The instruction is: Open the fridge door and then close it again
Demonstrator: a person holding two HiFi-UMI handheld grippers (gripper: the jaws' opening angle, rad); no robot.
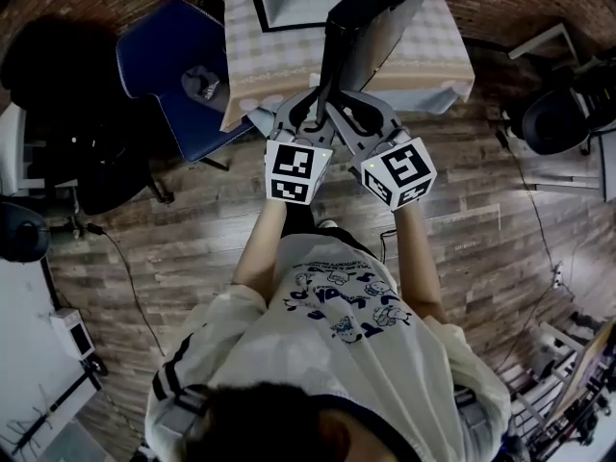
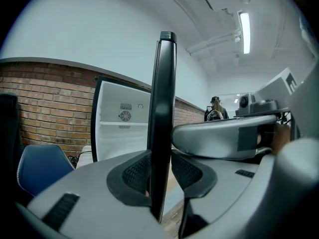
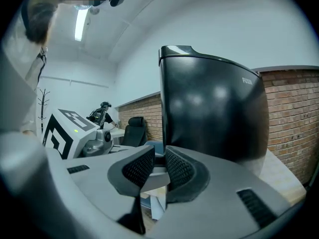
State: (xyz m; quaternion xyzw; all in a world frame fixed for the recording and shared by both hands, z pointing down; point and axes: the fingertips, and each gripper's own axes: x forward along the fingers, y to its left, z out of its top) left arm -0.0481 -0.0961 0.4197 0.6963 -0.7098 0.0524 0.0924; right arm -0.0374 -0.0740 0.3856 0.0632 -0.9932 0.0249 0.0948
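Left gripper view: your left gripper point(image 2: 160, 180) pinches the fridge door point(image 2: 163, 93) by its edge; your right gripper point(image 3: 158, 166) hangs slightly parted, empty. Swing hard and that thin edge could slip out.

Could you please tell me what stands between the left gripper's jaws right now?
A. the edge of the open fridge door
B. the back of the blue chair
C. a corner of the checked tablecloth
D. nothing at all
A: in the left gripper view, the dark fridge door stands edge-on between the left gripper pads, with the fridge's white inside exposed behind.
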